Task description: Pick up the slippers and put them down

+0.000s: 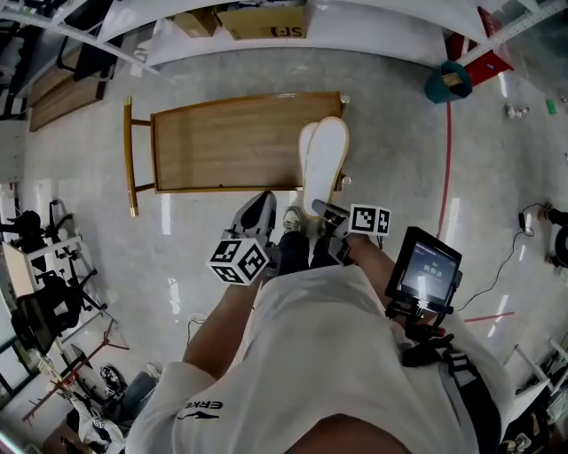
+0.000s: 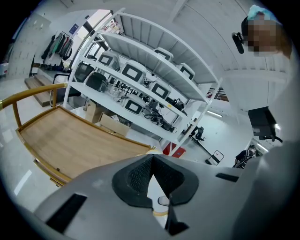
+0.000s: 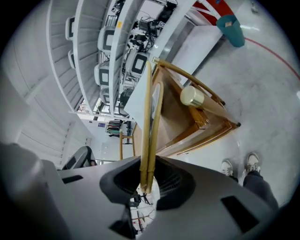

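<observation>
Two flat slippers (image 1: 324, 160), pale soles facing up, are stacked together and stand out over the right end of a low wooden table (image 1: 222, 142). My right gripper (image 1: 321, 209) is shut on their near end. In the right gripper view the slippers (image 3: 147, 136) show edge-on as two thin tan strips pinched between the black pads (image 3: 176, 185), with the table (image 3: 187, 117) beyond. My left gripper (image 1: 260, 206) hovers at the table's near edge, left of the slippers. In its own view the left gripper (image 2: 151, 161) has its jaw tips together with nothing in them, and the table (image 2: 65, 140) lies ahead on the left.
A white shelving rack (image 2: 140, 70) with monitors stands behind the table. Cardboard boxes (image 1: 262, 22) sit under it. A teal bin (image 1: 446, 82) and a red floor line (image 1: 446, 168) are at the right. The person's shoes (image 3: 239, 166) stand on the grey floor just before the table.
</observation>
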### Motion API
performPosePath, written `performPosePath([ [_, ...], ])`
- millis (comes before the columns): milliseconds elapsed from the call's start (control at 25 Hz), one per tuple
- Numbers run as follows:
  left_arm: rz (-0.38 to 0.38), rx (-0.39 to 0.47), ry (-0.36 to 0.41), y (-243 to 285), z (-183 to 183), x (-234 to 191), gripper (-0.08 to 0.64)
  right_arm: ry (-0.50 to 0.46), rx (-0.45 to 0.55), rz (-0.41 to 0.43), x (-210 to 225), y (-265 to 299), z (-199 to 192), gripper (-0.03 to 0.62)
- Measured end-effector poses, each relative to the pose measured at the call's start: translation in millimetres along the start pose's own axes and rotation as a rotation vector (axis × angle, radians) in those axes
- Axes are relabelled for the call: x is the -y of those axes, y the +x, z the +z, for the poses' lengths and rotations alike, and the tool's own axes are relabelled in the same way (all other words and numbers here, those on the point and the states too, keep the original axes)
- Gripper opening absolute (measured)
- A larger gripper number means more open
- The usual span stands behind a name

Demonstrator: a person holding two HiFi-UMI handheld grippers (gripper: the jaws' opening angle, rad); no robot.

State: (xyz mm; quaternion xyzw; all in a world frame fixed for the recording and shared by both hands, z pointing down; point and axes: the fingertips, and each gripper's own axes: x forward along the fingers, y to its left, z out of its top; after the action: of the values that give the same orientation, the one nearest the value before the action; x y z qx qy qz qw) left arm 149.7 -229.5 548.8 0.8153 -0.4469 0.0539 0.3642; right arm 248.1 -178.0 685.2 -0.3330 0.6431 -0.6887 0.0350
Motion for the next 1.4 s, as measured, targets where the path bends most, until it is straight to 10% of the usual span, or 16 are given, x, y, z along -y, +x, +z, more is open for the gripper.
performPosePath([
  [840,0.035,-0.042,0.012,-3,-20,-17,0.003,0.193,-0.029,0.106,33,18,-6,0.067],
  [1400,0.042,-0.058,0.022,0,-32,-17,0.003,0.115,-0.013,0.031,52,14,-7,0.111],
])
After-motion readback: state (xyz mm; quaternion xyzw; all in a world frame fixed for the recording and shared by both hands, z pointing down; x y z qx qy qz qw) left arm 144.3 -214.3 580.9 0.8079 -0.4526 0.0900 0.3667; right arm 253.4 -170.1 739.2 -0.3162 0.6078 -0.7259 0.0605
